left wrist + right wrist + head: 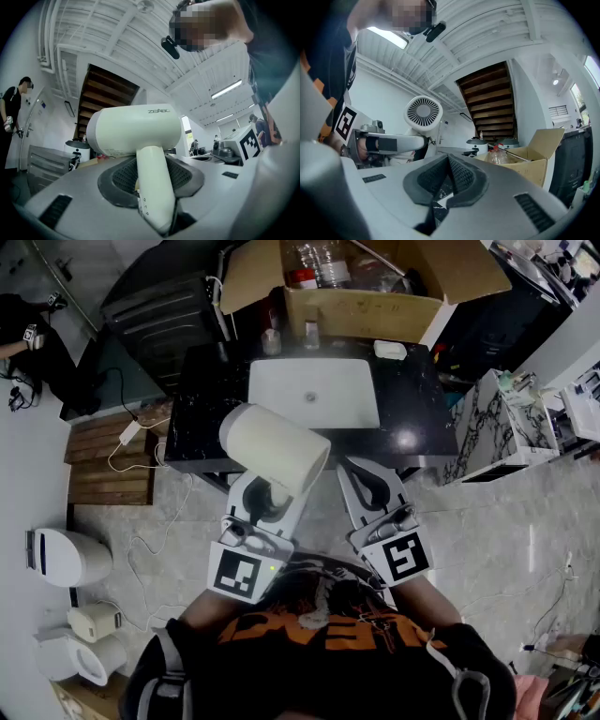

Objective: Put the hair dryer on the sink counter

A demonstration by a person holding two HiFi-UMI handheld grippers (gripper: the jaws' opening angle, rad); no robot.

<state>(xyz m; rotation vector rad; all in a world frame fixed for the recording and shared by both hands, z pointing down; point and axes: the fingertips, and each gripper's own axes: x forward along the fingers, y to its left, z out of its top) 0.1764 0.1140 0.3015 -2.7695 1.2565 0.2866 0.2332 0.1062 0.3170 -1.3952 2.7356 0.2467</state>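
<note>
My left gripper (pixel 269 495) is shut on the handle of a cream-white hair dryer (pixel 274 448), which I hold in the air in front of the counter. In the left gripper view the hair dryer (pixel 136 129) stands upright, its handle (pixel 152 187) clamped between the dark pads and its barrel lying across. The black sink counter (pixel 211 399) with a white basin (pixel 314 393) lies just beyond both grippers. My right gripper (pixel 373 486) is beside the left one, shut with nothing in it. The right gripper view shows the right gripper (pixel 449 161) and the dryer's rear grille (pixel 423 112) to the left.
An open cardboard box (pixel 361 310) with plastic bottles stands behind the counter. Small bottles (pixel 272 341) and a white dish (pixel 390 350) sit at the counter's back edge. A wooden pallet (pixel 112 460) and a white cable (pixel 129 432) lie at the left, a marble-patterned cabinet (pixel 497 432) at the right.
</note>
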